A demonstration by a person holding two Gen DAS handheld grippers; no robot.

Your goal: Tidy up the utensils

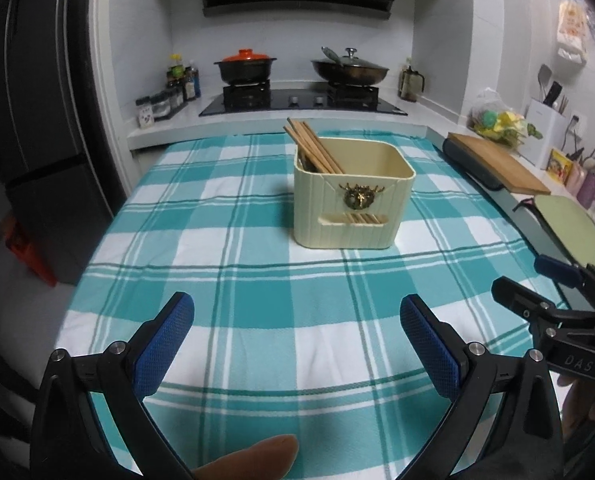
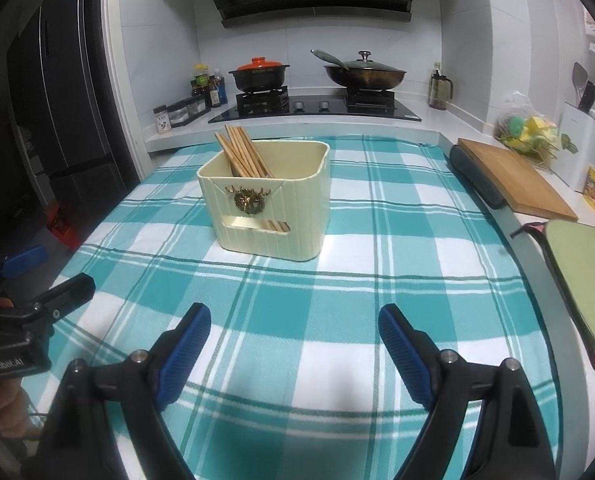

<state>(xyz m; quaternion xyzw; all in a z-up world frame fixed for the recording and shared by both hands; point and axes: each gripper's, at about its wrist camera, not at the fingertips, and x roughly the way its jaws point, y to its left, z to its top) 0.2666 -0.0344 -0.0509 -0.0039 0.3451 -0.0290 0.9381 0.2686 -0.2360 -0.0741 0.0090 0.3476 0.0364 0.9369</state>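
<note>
Checked teal cloth (image 1: 225,320) covers the table, stove (image 2: 317,106) behind. Cream holder (image 1: 353,200) sits mid-cloth with chopsticks (image 1: 313,146) leaning in its back left corner. Left gripper (image 1: 297,344) hangs low, jaws spread wide, nothing between; right gripper (image 2: 295,352) the same, released and empty. Holder lies well ahead of both, untouched.
</note>
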